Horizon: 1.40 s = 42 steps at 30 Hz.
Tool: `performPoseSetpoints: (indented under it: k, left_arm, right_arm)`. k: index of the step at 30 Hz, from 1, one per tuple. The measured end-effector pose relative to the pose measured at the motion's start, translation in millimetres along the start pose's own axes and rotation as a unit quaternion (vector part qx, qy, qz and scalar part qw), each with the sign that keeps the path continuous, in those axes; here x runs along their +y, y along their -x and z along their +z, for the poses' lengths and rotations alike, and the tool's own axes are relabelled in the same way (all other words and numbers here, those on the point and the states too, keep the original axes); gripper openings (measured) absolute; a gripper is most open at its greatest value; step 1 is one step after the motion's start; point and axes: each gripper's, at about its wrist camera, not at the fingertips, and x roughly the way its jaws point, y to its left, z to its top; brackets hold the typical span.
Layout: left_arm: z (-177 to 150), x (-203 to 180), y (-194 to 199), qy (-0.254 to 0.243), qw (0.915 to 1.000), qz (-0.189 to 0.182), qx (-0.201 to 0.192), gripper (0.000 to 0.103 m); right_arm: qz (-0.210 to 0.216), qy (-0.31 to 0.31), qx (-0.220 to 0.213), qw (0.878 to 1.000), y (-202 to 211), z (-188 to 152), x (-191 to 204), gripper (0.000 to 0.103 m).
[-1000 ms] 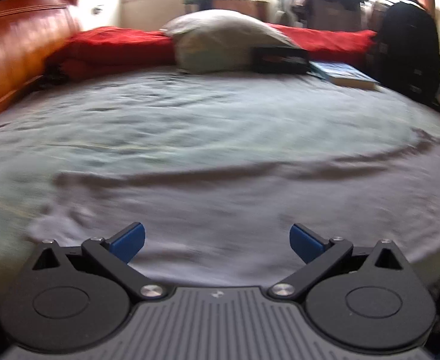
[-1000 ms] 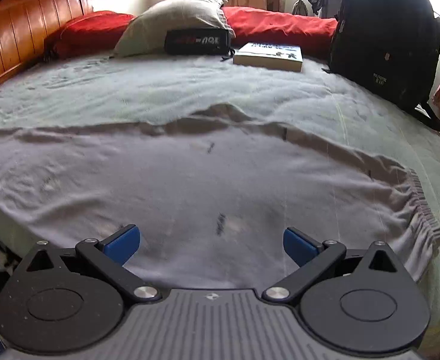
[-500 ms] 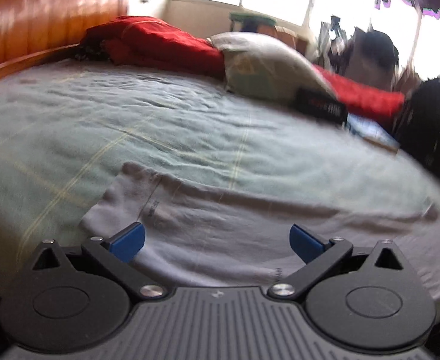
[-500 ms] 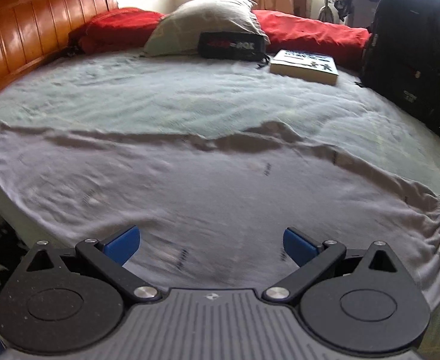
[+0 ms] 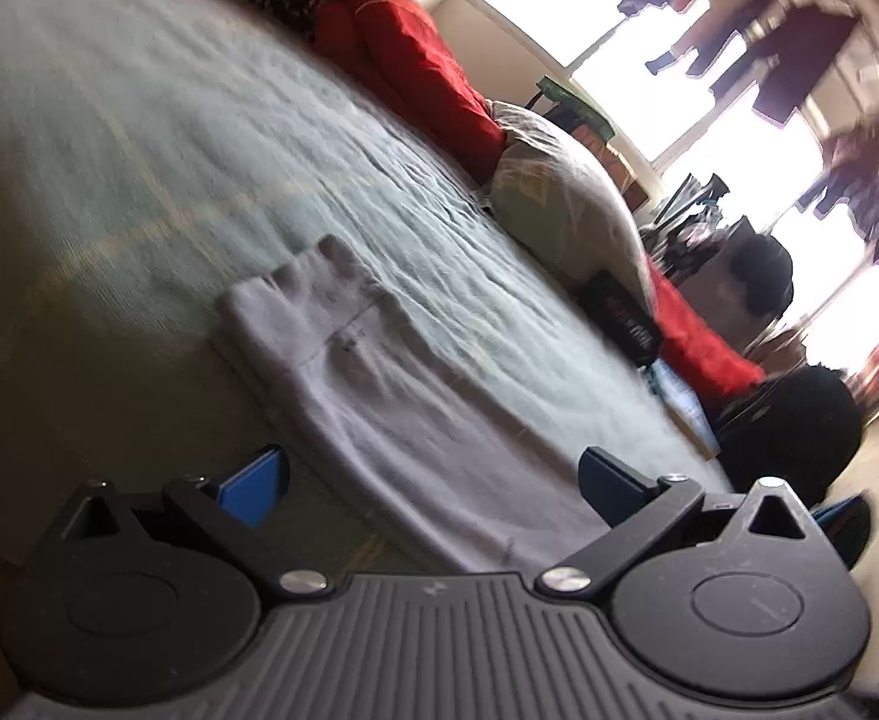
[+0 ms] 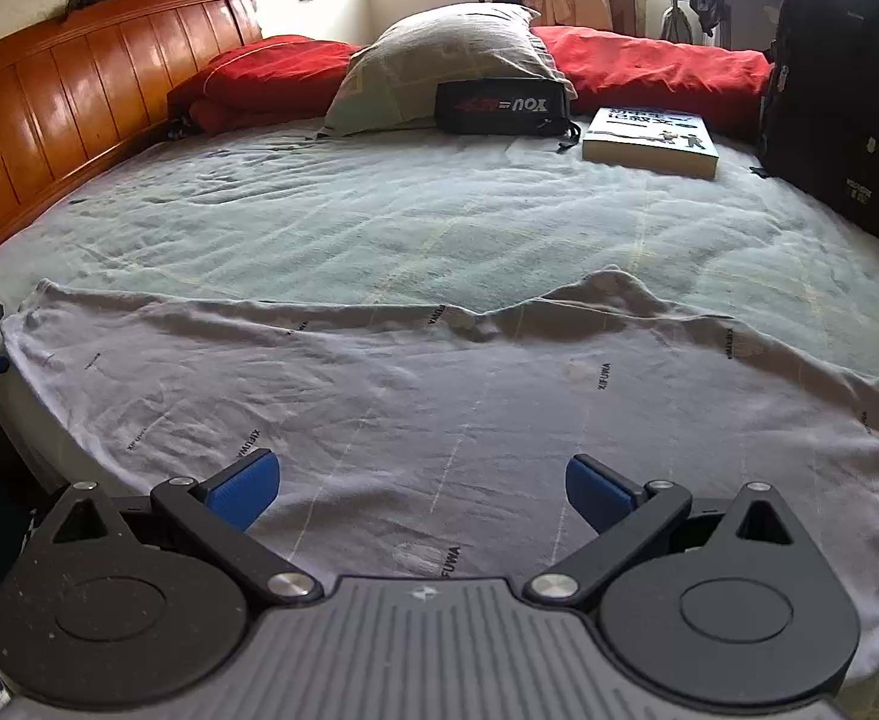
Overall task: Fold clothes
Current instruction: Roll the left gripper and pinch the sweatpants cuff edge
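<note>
Grey garment (image 6: 439, 396) spread flat across near edge of bed (image 6: 439, 216), from 9 to 3 o'clock. Right gripper (image 6: 422, 489) poised over its middle, blue fingers (image 6: 241, 489) wide apart, empty. Left gripper (image 5: 433, 489) tilted, likewise spread and empty, by cuffed end at 11 o'clock. Pillow (image 6: 445, 66), book (image 6: 649, 138) at 12.
</note>
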Motion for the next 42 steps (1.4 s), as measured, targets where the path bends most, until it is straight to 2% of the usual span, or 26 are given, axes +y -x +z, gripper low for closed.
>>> performPoseSetpoints:
  k: [6, 11, 14, 17, 18, 21, 23, 27, 30, 33, 36, 38, 41, 42]
  left_arm:
    - [8, 24, -14, 0.090, 0.9949, -0.045, 0.005, 0.102]
    - [10, 41, -20, 0.155, 0.9853, -0.067, -0.024, 0.102]
    - [5, 49, -23, 0.195, 0.9760, -0.091, -0.036, 0.102]
    - [-4, 50, -35, 0.227, 0.9634, -0.143, -0.013, 0.102]
    - [-6, 49, -40, 0.226, 0.9618, -0.155, -0.002, 0.102]
    - [-5, 43, -50, 0.203, 0.9684, -0.145, 0.000, 0.102]
    - [3, 45, -49, 0.202, 0.9702, -0.132, -0.024, 0.102]
    - [12, 52, -53, 0.214, 0.9669, -0.131, -0.047, 0.102]
    - [8, 36, -56, 0.166, 0.9743, -0.152, 0.003, 0.102]
    - [11, 29, -61, 0.135, 0.9815, -0.135, 0.005, 0.102]
    - [23, 43, -60, 0.171, 0.9752, -0.134, -0.041, 0.100]
    - [25, 47, -59, 0.189, 0.9702, -0.140, -0.058, 0.099]
    - [26, 42, -65, 0.172, 0.9746, -0.130, -0.059, 0.099]
    - [27, 42, -67, 0.168, 0.9766, -0.122, -0.058, 0.096]
  right_arm:
    - [-0.008, -0.009, -0.004, 1.000, 4, -1, -5, 0.103]
    - [-0.009, -0.007, -0.001, 1.000, 1, -3, -5, 0.103]
    - [-0.010, -0.004, 0.002, 1.000, -1, -5, -3, 0.103]
    - [-0.009, -0.004, 0.004, 1.000, -1, -6, -3, 0.103]
    - [-0.008, -0.005, 0.005, 1.000, -1, -6, -4, 0.103]
    - [-0.007, -0.007, 0.006, 1.000, -3, -7, -4, 0.103]
    - [-0.007, -0.004, 0.006, 1.000, -3, -7, -2, 0.103]
    - [-0.007, -0.003, 0.004, 1.000, -1, -7, -2, 0.103]
    - [-0.004, -0.004, 0.004, 1.000, -1, -6, -1, 0.103]
    - [0.007, 0.004, 0.003, 1.000, -2, -4, 5, 0.103]
    - [0.012, 0.019, 0.003, 1.000, -1, -3, 12, 0.103]
    - [0.014, 0.025, 0.002, 1.000, -1, -3, 15, 0.103]
    - [0.016, 0.027, 0.002, 1.000, -1, -2, 17, 0.103]
    - [0.016, 0.027, 0.003, 1.000, -1, -2, 17, 0.103]
